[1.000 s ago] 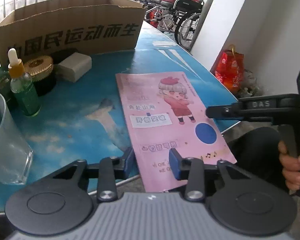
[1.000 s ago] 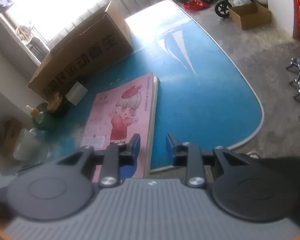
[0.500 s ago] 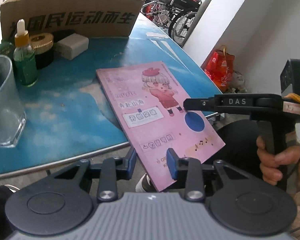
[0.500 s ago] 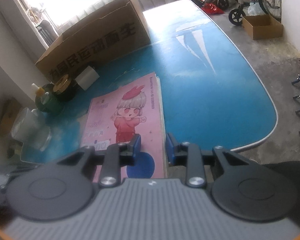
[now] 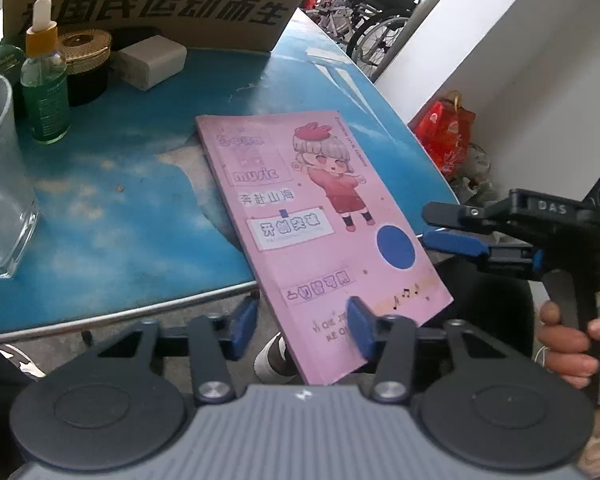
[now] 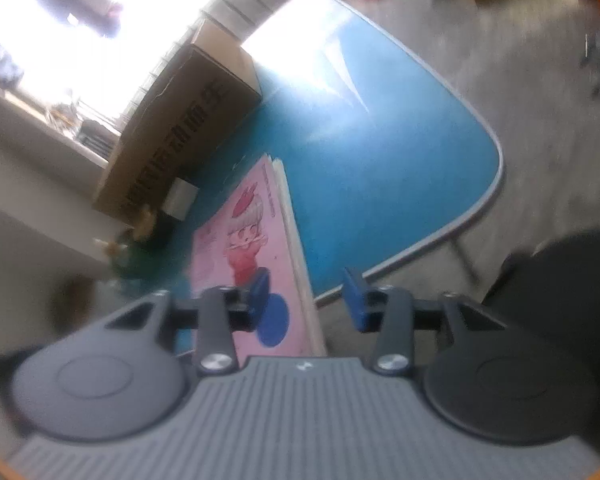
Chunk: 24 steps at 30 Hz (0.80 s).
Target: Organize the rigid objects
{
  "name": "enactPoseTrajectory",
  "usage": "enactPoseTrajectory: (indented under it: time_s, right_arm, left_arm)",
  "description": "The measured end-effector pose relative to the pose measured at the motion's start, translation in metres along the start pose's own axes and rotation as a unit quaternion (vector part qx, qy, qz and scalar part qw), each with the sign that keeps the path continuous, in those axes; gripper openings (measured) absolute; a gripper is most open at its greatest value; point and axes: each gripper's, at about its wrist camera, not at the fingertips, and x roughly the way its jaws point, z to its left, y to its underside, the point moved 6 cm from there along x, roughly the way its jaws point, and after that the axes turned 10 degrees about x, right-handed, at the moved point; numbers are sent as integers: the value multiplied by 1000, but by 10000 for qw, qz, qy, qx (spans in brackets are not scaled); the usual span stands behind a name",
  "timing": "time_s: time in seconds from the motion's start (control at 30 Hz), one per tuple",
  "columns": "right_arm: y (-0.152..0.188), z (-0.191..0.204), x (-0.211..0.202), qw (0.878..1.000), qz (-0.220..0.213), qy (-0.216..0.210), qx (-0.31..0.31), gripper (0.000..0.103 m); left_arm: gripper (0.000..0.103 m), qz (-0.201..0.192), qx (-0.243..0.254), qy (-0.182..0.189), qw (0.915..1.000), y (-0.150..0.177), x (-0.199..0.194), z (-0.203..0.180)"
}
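Overhanging the near edge of the blue surface (image 5: 112,240) at frame centre, a pink notebook (image 5: 320,224), left tool (image 5: 300,326) opening around its near corner, pads apart, right tool (image 6: 306,296) opening, released, straddling the notebook's edge.

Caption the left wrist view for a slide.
Pink notebook overhangs the blue table edge between the opening left gripper jaws; right gripper alongside, also opening.

Right wrist view motion-blurred, glass tumbler (image 5: 0,176) cut off at left edge, box lettering (image 6: 172,148) unreadable
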Motion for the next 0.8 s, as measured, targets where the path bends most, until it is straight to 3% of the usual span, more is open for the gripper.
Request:
enactPoseTrajectory:
  time_s: [0.23, 0.37, 0.5, 0.7, 0.8]
  right_arm:
    - [14, -9, 12, 9988, 373, 94, 309, 46]
    - [20, -7, 22, 9987, 448, 48, 251, 27]
    - [22, 0, 16, 9992, 391, -15, 78, 15]
    - [32, 4, 10, 9988, 439, 90, -192, 15]
    - [32, 1, 9, 9988, 456, 57, -138, 15]
  left_arm:
    - [34, -17, -76, -80, 9999, -2, -1, 0]
    - [30, -52, -105, -110, 9999, 0, -4, -1]
    - [29, 7, -77, -160, 9998, 5, -10, -5]
    - [30, 156, -39, 5, 9999, 18, -12, -9]
    - [39, 134, -95, 71, 9998, 14, -7, -4]
